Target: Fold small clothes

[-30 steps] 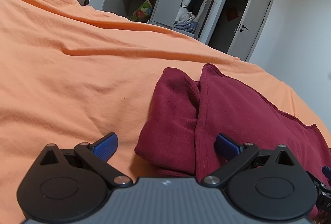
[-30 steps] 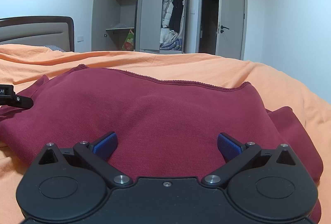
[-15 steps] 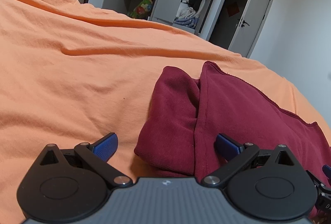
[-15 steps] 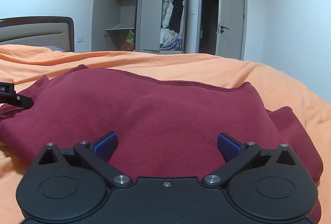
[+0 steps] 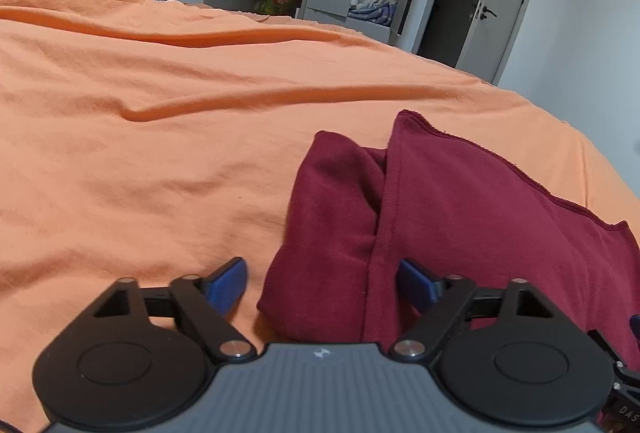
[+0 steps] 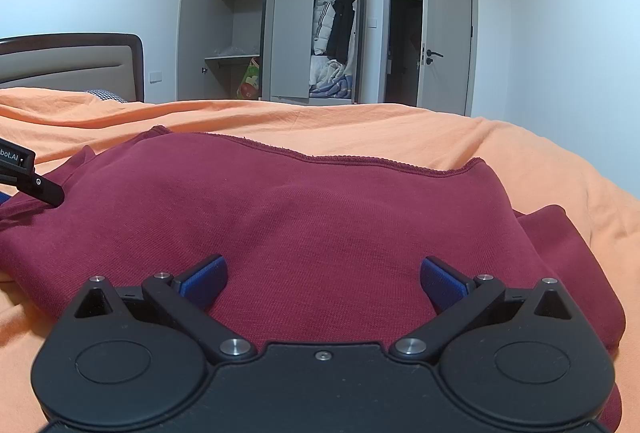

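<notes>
A bedroom is shown, with an open grey wardrobe point(image 6: 304, 33) and an open door on the far wall. A wide bed is covered by an orange sheet point(image 5: 160, 153). A dark red garment point(image 6: 300, 217) is laid on the sheet at the near side — partly folded, with a sleeve tucked against its left edge. The left gripper point(image 5: 322, 279) is held low at that left edge, its blue fingers spread wide, nothing pinched. The right gripper point(image 6: 322, 279) is poised over the garment's near middle, likewise spread and empty. A fold seems to be under way; next, the near edge would probably need to be pinched by both grippers and carried toward the far hem — evenly, so the layers are not dragged askew.
</notes>
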`<state>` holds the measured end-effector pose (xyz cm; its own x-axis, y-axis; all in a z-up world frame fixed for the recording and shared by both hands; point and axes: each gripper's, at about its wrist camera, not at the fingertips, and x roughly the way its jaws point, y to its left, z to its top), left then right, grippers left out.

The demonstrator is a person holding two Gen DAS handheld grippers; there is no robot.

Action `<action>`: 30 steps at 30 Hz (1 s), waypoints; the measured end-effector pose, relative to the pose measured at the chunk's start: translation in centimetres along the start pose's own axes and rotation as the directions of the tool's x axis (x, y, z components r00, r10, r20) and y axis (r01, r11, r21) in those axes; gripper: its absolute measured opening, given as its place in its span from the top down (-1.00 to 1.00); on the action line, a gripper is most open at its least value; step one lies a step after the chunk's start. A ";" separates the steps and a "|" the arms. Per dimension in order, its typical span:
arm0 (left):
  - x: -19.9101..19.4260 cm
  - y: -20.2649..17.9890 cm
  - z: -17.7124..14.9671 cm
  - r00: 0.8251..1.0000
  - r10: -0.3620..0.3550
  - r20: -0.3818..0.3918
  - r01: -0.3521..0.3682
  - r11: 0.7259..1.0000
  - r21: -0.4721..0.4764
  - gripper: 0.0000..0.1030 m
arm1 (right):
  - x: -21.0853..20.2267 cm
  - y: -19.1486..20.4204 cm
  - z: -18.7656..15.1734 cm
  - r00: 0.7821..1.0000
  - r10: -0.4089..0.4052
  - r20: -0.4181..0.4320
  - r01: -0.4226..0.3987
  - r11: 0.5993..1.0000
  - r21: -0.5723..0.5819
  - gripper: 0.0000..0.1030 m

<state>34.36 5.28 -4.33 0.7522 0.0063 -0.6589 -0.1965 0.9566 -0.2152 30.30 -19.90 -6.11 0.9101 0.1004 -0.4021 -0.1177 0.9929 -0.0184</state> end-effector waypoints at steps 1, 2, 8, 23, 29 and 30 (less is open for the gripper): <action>-0.1 -0.2 0.0 1.000 0.002 -0.003 -0.002 1.000 0.005 -0.55 | 0.0 0.0 0.0 1.000 0.000 0.000 0.000 1.000 0.000 -0.99; -0.2 -0.3 0.1 1.000 0.003 -0.007 -0.003 1.000 0.009 -0.46 | 0.0 0.0 0.0 1.000 0.000 0.000 0.000 1.000 0.000 -0.99; -0.9 -1.1 0.6 1.000 0.019 -0.013 -0.019 0.999 0.031 -0.15 | 0.0 0.0 0.0 1.000 0.000 0.000 0.000 1.000 0.001 -0.99; -2.3 -1.4 1.5 1.000 0.027 -0.004 -0.027 0.999 0.026 0.85 | 0.1 0.0 -0.1 1.000 0.003 0.002 -0.003 1.000 0.000 -0.99; -2.4 -1.6 1.5 1.000 0.031 -0.001 -0.031 0.999 0.037 0.86 | 0.2 -0.1 0.0 1.000 0.005 0.002 -0.005 1.000 0.002 -0.99; -2.4 -1.6 1.5 0.999 0.033 0.000 -0.033 0.999 0.039 0.86 | 0.2 -0.1 0.0 1.000 0.005 0.002 -0.005 1.000 0.001 -0.99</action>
<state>33.84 4.15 -1.29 0.7450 0.0377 -0.6660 -0.1964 0.9666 -0.1649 30.45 -20.01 -6.20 0.9103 0.1052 -0.4004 -0.1214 0.9925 -0.0153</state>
